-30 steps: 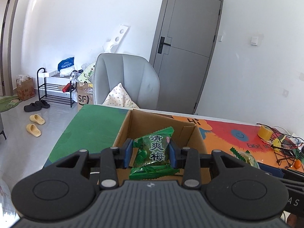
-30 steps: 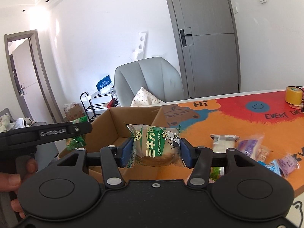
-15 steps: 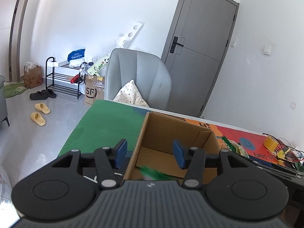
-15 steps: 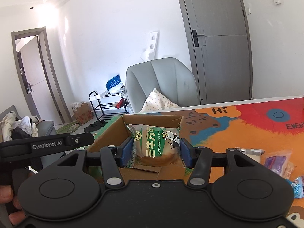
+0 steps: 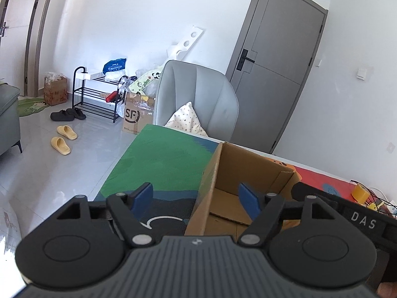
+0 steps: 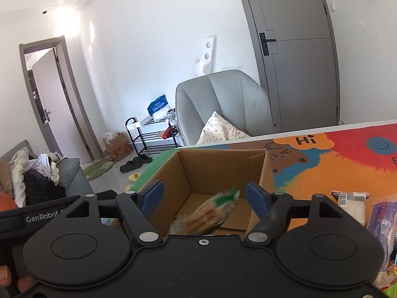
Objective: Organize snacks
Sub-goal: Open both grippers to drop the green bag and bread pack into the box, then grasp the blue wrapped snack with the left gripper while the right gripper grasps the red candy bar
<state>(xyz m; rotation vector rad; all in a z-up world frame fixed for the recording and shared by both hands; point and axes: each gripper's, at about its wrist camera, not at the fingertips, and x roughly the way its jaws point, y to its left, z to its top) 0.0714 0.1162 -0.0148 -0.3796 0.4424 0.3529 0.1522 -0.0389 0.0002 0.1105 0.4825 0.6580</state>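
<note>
An open cardboard box (image 5: 250, 164) (image 6: 218, 166) stands on the colourful table mat. My left gripper (image 5: 196, 196) hangs over the box's left wall, its jaws opening with nothing between them. My right gripper (image 6: 204, 195) is above the box's near side, jaws opening too. A green-and-white bread packet (image 6: 211, 211), blurred, is falling free below the right jaws into the box. The green plum packet is hidden from both views. Several wrapped snacks (image 6: 377, 213) lie on the mat to the right.
A grey chair (image 5: 196, 99) with a spotted cushion stands behind the table's far edge. A yellow tape roll (image 5: 359, 191) and a wire rack (image 5: 379, 201) sit at the far right. The other gripper's black body (image 5: 347, 213) crosses close on the right.
Both grippers opened. The green plum packet left the left jaws and dropped out of sight. The bread packet slipped from the right jaws and is falling. The left gripper shifted left over the box wall.
</note>
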